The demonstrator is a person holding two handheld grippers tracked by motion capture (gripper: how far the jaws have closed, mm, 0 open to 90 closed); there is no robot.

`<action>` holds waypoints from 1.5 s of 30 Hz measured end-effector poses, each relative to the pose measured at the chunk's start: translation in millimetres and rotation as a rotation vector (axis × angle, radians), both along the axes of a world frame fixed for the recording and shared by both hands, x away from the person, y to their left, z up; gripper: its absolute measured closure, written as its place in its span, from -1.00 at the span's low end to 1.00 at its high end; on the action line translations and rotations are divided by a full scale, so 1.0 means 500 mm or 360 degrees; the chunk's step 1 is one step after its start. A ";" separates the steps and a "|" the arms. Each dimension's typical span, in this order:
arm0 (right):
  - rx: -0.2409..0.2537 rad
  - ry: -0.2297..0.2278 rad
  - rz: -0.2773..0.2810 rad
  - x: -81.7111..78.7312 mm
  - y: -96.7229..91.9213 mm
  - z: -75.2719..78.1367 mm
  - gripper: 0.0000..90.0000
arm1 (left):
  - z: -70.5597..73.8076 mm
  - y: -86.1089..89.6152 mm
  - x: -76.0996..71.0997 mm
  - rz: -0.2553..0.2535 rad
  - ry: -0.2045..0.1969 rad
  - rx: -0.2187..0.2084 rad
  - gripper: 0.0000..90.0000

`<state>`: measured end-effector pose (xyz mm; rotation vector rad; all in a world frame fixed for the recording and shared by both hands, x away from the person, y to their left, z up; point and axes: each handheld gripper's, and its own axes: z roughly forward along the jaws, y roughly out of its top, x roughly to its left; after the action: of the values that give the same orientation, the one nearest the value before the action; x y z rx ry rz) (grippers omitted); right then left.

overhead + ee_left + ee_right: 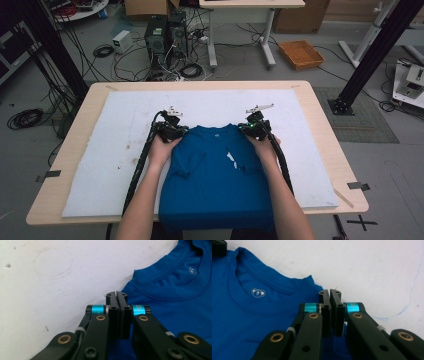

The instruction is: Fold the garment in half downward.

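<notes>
Blue t-shirt (215, 175) lies flat on white mat (120, 150) covering the wooden counter (325, 130), collar toward far side, hem hanging over near counter edge. Sleeves folded in over the front; small white tag (231, 158) shows near mid chest.

L gripper (176, 131) sits at shirt's left shoulder, R gripper (252, 127) at right shoulder, one hand on each, forearms coming in from bottom. Cables trail back along both arms.

L gripper view: fingers (111, 305) pressed together, no gap seen, tips at shoulder edge of the shirt (175, 290) where it meets the mat (50, 277). Fabric runs under the fingers; looks pinched on shoulder seam, though the pinch itself is hidden.

R gripper view: fingers (324, 302) closed tight too, tips at shoulder edge, blue cloth (249, 315) below and to the left. Small white koala logo (258, 292) inside collar. Faint blue pen line (412, 290) on mat at right.

Bkgd floor: PC towers (165, 35), cable tangle, orange tray (301, 54), second desk.
</notes>
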<state>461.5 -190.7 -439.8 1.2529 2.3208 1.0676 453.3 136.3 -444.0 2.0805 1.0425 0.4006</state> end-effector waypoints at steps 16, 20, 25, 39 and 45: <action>0.0155 -0.0115 -0.0032 0.001 -0.012 0.057 0.97 | 0.065 0.023 0.001 0.0017 -0.0151 -0.0142 0.98; 0.0171 -0.0171 -0.0001 -0.036 -0.017 0.075 0.97 | 0.098 0.020 -0.033 -0.0042 -0.0222 -0.0141 0.98; 0.0210 -0.0246 0.0045 -0.095 -0.027 0.099 0.97 | 0.131 0.015 -0.095 -0.0121 -0.0305 -0.0177 0.98; 0.0224 -0.0382 0.0208 -0.283 -0.057 0.093 0.96 | 0.122 0.026 -0.298 -0.0338 -0.0451 -0.0071 0.97; 0.0166 -0.0405 0.0265 -0.362 -0.069 0.070 0.96 | 0.090 0.026 -0.382 -0.0438 -0.0461 -0.0022 0.97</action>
<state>280.3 -225.1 -404.9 0.9077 2.2271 1.3337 262.3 149.2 -398.8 2.0425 0.5797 0.5324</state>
